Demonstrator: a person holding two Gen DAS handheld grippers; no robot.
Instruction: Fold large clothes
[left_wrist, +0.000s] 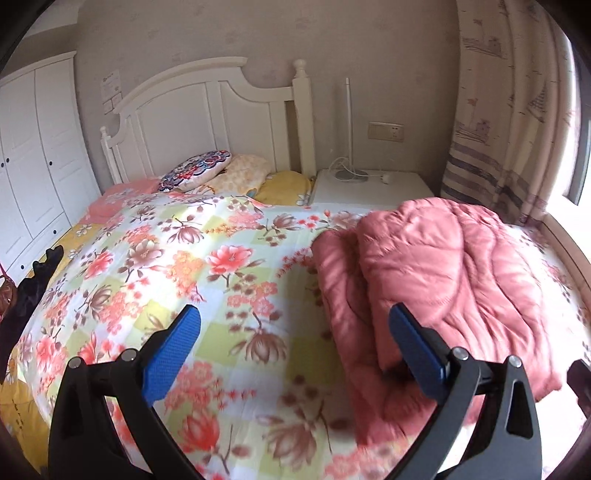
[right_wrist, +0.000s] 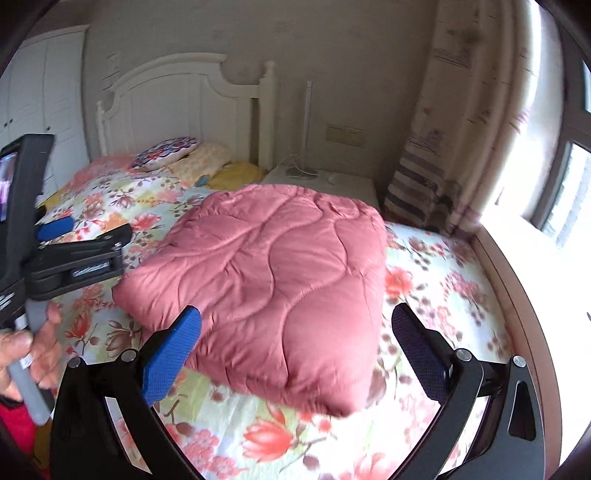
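Pink quilted comforter folded on floral bedspread; right gripper nearer, left gripper beside its left edge; both jaws apart, empty.

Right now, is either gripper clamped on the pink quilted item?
No: the pink quilted item lies folded on the bed, with the right gripper and left gripper both open.

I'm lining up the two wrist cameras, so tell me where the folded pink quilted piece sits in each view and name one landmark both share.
Left wrist view: the pink quilted piece lies right of centre on the floral bedspread, behind the left gripper.
Right wrist view: it fills the centre, between the right gripper's open fingers.
Shared landmark: the white headboard.
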